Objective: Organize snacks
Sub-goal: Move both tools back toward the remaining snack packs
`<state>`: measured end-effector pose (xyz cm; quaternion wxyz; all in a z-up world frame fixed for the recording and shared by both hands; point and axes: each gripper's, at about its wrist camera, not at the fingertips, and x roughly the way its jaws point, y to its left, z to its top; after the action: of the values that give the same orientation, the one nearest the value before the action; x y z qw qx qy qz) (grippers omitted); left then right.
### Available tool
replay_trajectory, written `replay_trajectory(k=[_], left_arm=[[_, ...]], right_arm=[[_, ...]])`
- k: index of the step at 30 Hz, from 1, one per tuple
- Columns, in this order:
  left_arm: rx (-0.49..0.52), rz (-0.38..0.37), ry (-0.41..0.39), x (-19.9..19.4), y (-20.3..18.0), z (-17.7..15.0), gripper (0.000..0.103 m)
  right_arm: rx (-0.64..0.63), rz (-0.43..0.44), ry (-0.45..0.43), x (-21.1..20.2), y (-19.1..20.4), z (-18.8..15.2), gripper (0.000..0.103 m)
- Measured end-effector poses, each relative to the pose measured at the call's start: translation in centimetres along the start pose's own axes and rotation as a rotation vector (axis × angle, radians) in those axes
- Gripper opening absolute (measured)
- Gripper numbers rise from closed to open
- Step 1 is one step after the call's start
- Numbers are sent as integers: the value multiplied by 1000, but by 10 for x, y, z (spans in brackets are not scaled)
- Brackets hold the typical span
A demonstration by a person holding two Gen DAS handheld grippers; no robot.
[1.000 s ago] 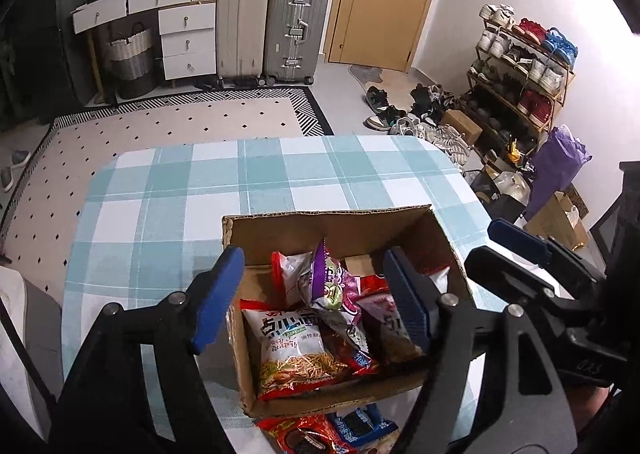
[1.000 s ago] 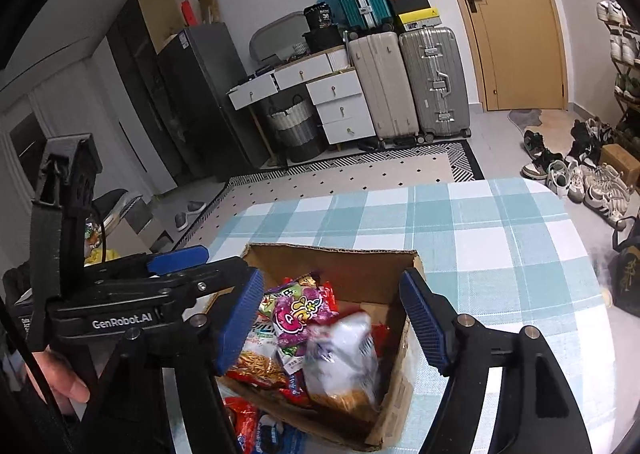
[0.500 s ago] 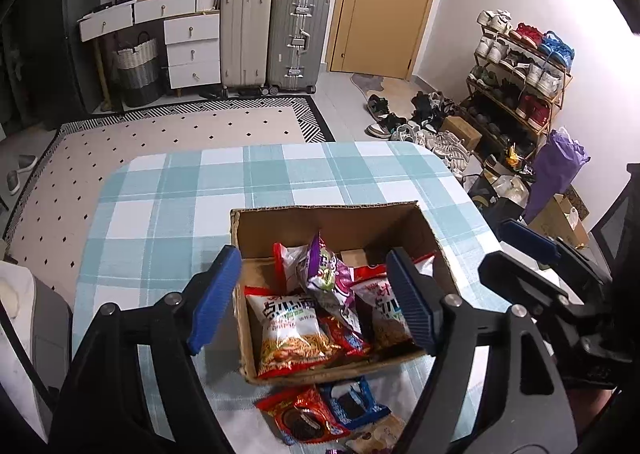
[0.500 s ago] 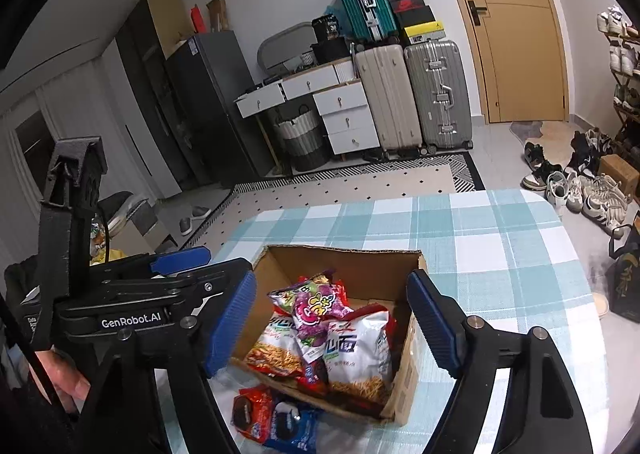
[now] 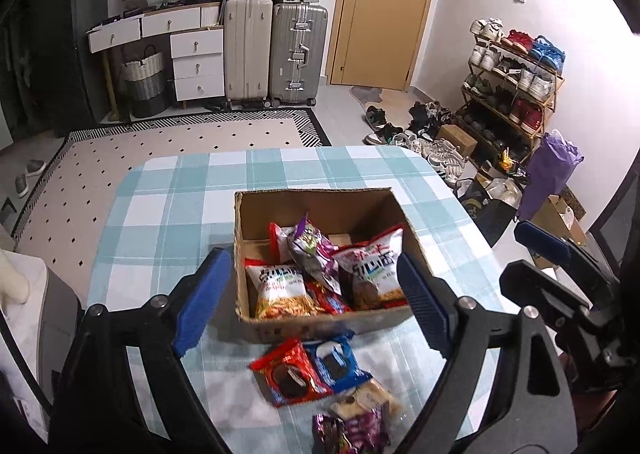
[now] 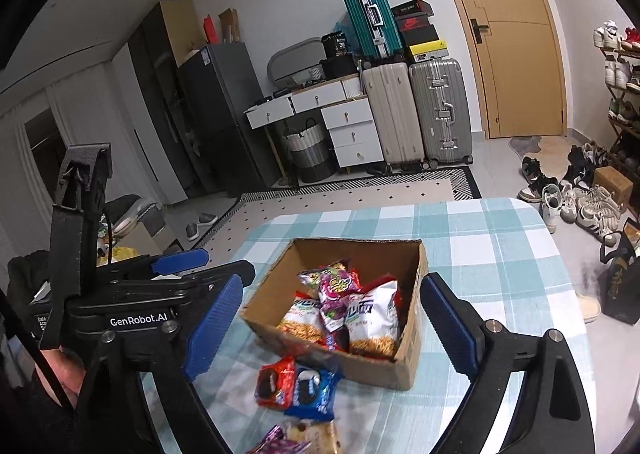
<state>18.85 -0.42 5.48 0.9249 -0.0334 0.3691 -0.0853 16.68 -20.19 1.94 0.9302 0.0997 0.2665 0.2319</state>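
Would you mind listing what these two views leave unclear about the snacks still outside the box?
- Purple packet: cut off by the bottom edge in both wrist views, so its full shape and label are unknown.
- Beige packet: blurred, print unreadable; partly overlapped by the purple one.
- Floor of the cardboard box: covered by noodle bags, so anything beneath is hidden.
- Table near the person: blocked by the left gripper and right gripper.

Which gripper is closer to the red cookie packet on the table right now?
Left, though only slightly. The left gripper hangs open just above the red cookie packet; the right gripper, also open, sits a bit farther right, by the cardboard box.
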Motion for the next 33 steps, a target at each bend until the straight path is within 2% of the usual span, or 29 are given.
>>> replay_trajectory(k=[5,11,15,20,25,33], left_arm=[[5,-6,-14,-27,-7,-11,85],[10,-12,-43,-60,-17,-24,91],[7,-2,-59,-78,-19,-33,102],[-13,6,-70,-95,-19,-54,102],[-24,3,-31,-95,-17,-85,102],[-78,-23,71,-63,-4,-130,102]], right_arm=[[-5,0,-2,-23,9,-8,94],[-11,-1,-25,-48,19,-16,94],[-13,-6,-30,-63,22,-25,94],[-17,-8,-36,-76,24,-37,94],[-22,-5,-31,-84,26,-52,95],[-17,-4,-6,-87,28,-81,95]])
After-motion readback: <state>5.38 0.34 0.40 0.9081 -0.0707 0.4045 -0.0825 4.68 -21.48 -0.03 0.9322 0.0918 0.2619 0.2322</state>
